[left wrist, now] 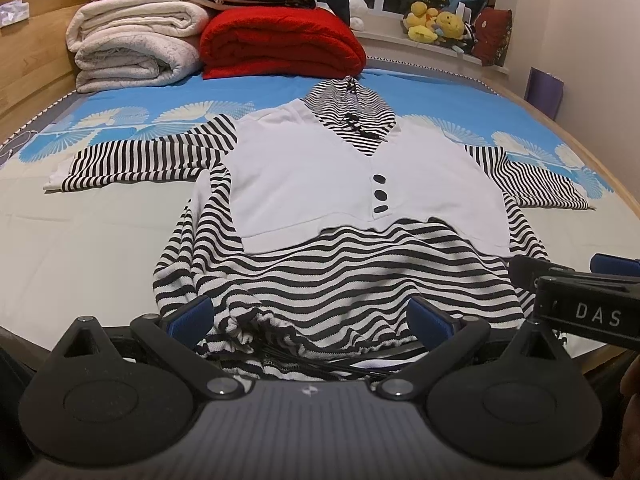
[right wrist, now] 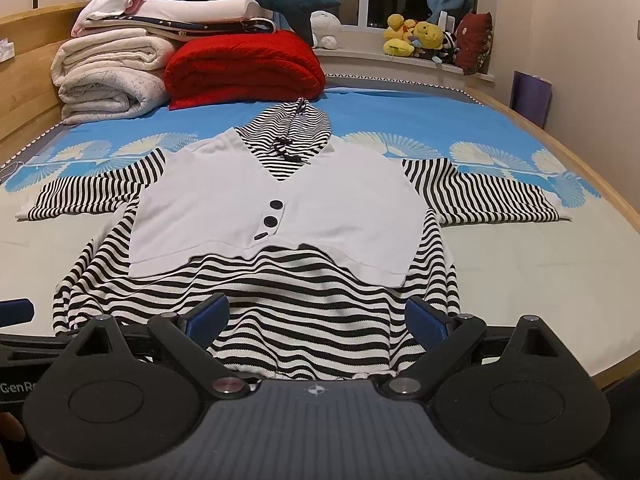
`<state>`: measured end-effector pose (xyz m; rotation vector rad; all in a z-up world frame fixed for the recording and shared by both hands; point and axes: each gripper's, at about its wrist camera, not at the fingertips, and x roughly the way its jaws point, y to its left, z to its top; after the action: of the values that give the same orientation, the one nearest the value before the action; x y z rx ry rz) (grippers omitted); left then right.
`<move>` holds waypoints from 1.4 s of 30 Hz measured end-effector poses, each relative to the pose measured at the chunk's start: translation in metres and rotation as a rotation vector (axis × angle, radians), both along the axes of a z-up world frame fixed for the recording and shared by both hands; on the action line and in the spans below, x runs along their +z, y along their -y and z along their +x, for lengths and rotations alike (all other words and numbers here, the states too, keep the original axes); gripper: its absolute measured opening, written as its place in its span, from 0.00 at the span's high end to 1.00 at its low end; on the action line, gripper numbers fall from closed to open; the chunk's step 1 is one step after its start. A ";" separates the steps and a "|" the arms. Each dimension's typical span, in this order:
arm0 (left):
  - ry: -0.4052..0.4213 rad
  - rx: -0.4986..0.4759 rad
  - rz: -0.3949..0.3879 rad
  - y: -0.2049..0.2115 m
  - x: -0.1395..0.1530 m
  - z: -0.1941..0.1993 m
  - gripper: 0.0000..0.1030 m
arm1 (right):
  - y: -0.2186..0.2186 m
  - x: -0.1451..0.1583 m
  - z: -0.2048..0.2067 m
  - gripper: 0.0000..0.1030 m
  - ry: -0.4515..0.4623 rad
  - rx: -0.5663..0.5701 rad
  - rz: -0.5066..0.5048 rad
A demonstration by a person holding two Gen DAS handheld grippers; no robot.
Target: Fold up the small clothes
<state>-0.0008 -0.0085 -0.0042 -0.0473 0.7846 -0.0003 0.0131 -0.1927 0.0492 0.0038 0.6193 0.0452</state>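
Here, in the left wrist view, the striped hooded top (left wrist: 340, 200) lies flat and face up across the middle of the frame on the bed (left wrist: 100, 240), its hood at upper centre near the red blanket (left wrist: 280, 44) and its gathered hem at the bottom edge. The left gripper (left wrist: 312, 316) sits with its blue pads spread wide, grasping nothing, straddling the hem, probably lined up to take that lower edge. The right gripper (left wrist: 576, 280) enters at the lower right, side-on; whether it is spread cannot be told from here. The sleeves stretch out toward mid-left and mid-right, presumably smoothed so the folds run clean

In the right wrist view, the same top (right wrist: 280, 216) fills the centre, its long axis running from bottom of frame to top, hood pointing away toward the folded bedding (right wrist: 108, 76) at upper left. The right gripper (right wrist: 316, 320) is also released, fingers wide apart over the hem's right portion, holding no cloth
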 end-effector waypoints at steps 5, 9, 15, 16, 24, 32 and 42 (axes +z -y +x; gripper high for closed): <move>0.017 0.001 -0.030 0.000 0.001 0.000 0.01 | -0.001 0.000 0.000 0.08 -0.027 -0.002 -0.022; 0.036 0.001 -0.030 0.000 0.001 -0.001 0.01 | -0.001 0.000 0.001 0.08 -0.059 -0.004 -0.033; 0.092 -0.001 0.002 0.002 0.001 -0.001 0.01 | -0.001 -0.001 0.003 0.08 -0.069 -0.008 -0.046; 0.100 -0.003 0.009 0.001 0.001 -0.001 0.01 | -0.001 -0.002 0.003 0.08 -0.067 -0.010 -0.047; 0.115 -0.026 -0.006 0.000 0.005 0.002 0.26 | -0.002 -0.004 0.008 0.08 -0.058 -0.015 -0.039; 0.229 0.020 -0.105 -0.053 0.070 0.061 0.56 | 0.013 0.015 0.010 0.24 0.068 -0.074 0.016; 0.197 0.350 -0.115 -0.254 0.048 0.265 0.76 | 0.030 0.046 0.019 0.39 0.190 -0.011 0.050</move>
<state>0.2642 0.2454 0.0433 -0.2893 0.5713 0.2780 0.0325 -0.2230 0.0951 0.0513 0.4281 0.0499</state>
